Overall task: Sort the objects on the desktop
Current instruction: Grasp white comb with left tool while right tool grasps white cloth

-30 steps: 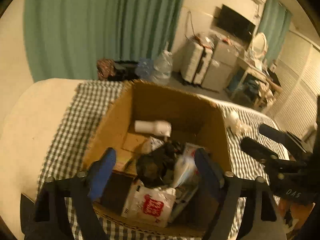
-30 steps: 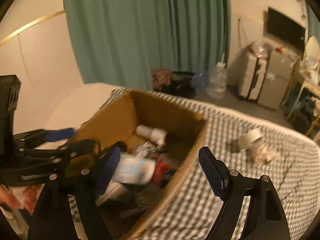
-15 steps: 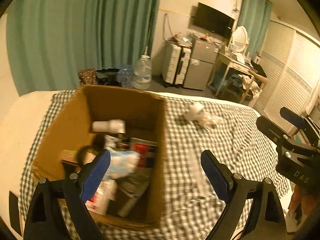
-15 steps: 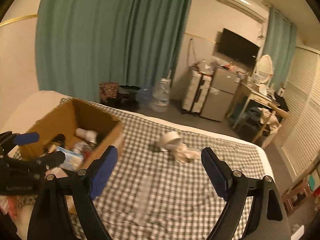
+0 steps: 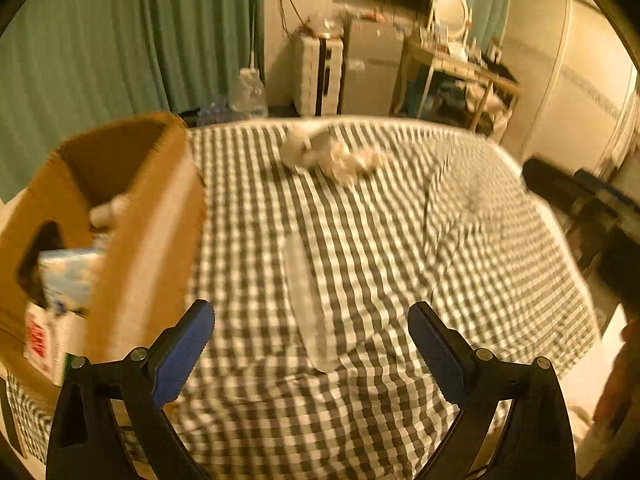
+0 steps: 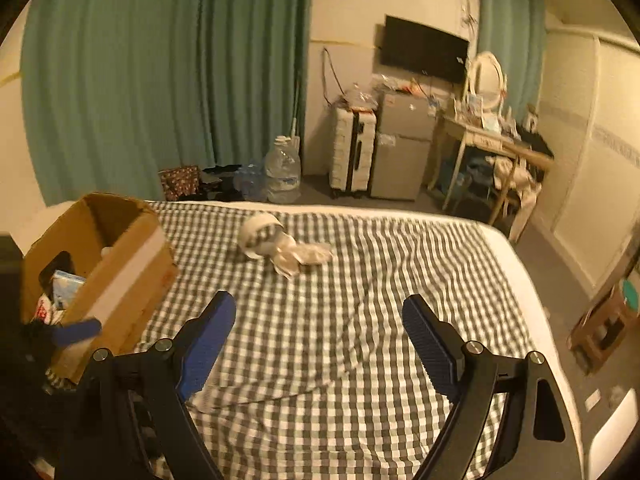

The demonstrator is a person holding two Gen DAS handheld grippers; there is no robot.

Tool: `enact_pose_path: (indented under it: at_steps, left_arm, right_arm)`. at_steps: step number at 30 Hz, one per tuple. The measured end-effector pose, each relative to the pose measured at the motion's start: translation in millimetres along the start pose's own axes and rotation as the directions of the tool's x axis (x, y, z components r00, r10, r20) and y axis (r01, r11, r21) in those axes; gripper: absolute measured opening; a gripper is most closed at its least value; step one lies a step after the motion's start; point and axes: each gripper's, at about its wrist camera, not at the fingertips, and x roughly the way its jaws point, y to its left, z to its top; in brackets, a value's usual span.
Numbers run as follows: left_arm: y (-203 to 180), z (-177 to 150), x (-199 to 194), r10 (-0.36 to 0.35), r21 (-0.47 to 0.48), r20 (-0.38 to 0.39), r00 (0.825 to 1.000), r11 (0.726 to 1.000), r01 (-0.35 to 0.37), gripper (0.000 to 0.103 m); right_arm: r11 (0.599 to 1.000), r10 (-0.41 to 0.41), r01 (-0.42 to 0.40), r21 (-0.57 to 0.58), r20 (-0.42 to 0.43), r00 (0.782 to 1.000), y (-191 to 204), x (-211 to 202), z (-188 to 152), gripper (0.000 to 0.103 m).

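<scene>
My left jaws [image 5: 310, 344] are spread wide and hold nothing, hanging over the checked bedcover [image 5: 400, 264]. A clear plastic strip [image 5: 306, 300] lies between them just ahead; the cardboard box [image 5: 148, 240] is to the left, the white roll with crumpled plastic [image 5: 320, 152] farther off.

My right jaws [image 6: 318, 338] are equally wide and empty. The roll [image 6: 260, 236] lies well ahead, the box [image 6: 120, 276] to the left.

Left wrist view motion-blurred throughout. Cardboard box [image 5: 140, 232] contents indistinct, its left side cut off; clear flat item [image 5: 308, 304] on checkered cloth unidentifiable.
</scene>
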Motion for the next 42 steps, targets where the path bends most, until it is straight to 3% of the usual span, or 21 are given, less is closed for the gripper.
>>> enact_pose_path:
  at_steps: [4, 10, 12, 15, 20, 25, 30, 35, 36, 37, 38, 39, 42]
  left_arm:
    - [-14.2, -11.7, 44.8, 0.042, 0.022, -0.06, 0.997, 0.999, -0.041, 0.1]
    - [-27.1, -14.7, 95.9, 0.168, 0.1, -0.092, 0.981, 0.982, -0.159, 0.1]
    - [-22.8, -13.8, 109.7, 0.142, 0.079, -0.115, 0.983, 0.988, -0.133, 0.097]
    - [-13.3, -14.7, 129.7, 0.07, 0.029, -0.192, 0.979, 0.997, -0.066, 0.027]
    - [-3.6, -3.6, 124.1, 0.004, -0.008, -0.123, 0.992, 1.0, -0.005, 0.025]
    - [7.5, 20.8, 127.1, 0.038, -0.008, -0.066, 0.997, 0.999, -0.039, 0.025]
    - [23.6, 37.1, 132.7, 0.035, -0.025, -0.044, 0.998, 0.999, -0.036, 0.024]
    - [25.6, 35.1, 163.1, 0.025, -0.02, -0.085, 0.996, 0.999, -0.027, 0.024]
    - [25.7, 35.0, 165.5, 0.022, -0.024, -0.082, 0.996, 0.999, -0.025, 0.024]
    - [27.5, 35.4, 166.1, 0.009, -0.031, -0.061, 0.998, 0.999, -0.011, 0.024]
    - [28.2, 35.7, 166.2, 0.001, -0.032, -0.056, 0.998, 0.999, -0.003, 0.024]
    - [30.8, 35.5, 166.8, -0.012, -0.037, -0.054, 0.998, 0.999, 0.01, 0.024]
    - [35.1, 34.1, 162.2, -0.041, -0.052, -0.048, 0.998, 0.998, 0.039, 0.023]
  right_arm:
    - [0.998, 0.015, -0.013, 0.056, -0.034, 0.999, -26.4, 29.3, -19.5, 0.086]
    - [0.986, 0.071, -0.054, 0.161, -0.102, 0.992, -54.9, 64.6, -37.3, 0.086]
    - [0.985, 0.074, -0.057, 0.166, -0.102, 0.992, -56.9, 71.6, -39.4, 0.086]
    - [0.985, 0.089, -0.07, 0.159, -0.116, 0.989, -53.2, 87.1, -40.9, 0.086]
    - [0.986, 0.149, -0.141, 0.083, -0.098, 0.984, -34.3, 121.5, -27.1, 0.086]
    - [0.977, 0.213, -0.211, 0.037, -0.077, 0.974, -9.5, 166.5, -6.9, 0.086]
    - [0.978, 0.191, -0.2, -0.057, -0.14, 0.972, 23.0, 222.5, 10.1, 0.086]
    - [0.977, 0.207, -0.215, -0.012, -0.212, 0.955, 31.7, 271.9, 15.7, 0.086]
    - [0.975, 0.217, -0.224, -0.001, -0.247, 0.945, 32.1, 281.6, 13.7, 0.081]
    - [0.973, 0.222, -0.23, 0.002, -0.274, 0.936, 31.9, 286.2, 13.1, 0.043]
    - [0.971, 0.23, -0.239, 0.01, -0.302, 0.925, 29.8, 289.4, 8.9, 0.023]
    - [0.969, 0.239, -0.244, 0.021, -0.296, 0.925, 26.4, 286.6, 3.8, 0.014]
    - [0.972, 0.236, -0.232, 0.049, -0.273, 0.932, 12.3, 263.6, -12.7, 0.014]
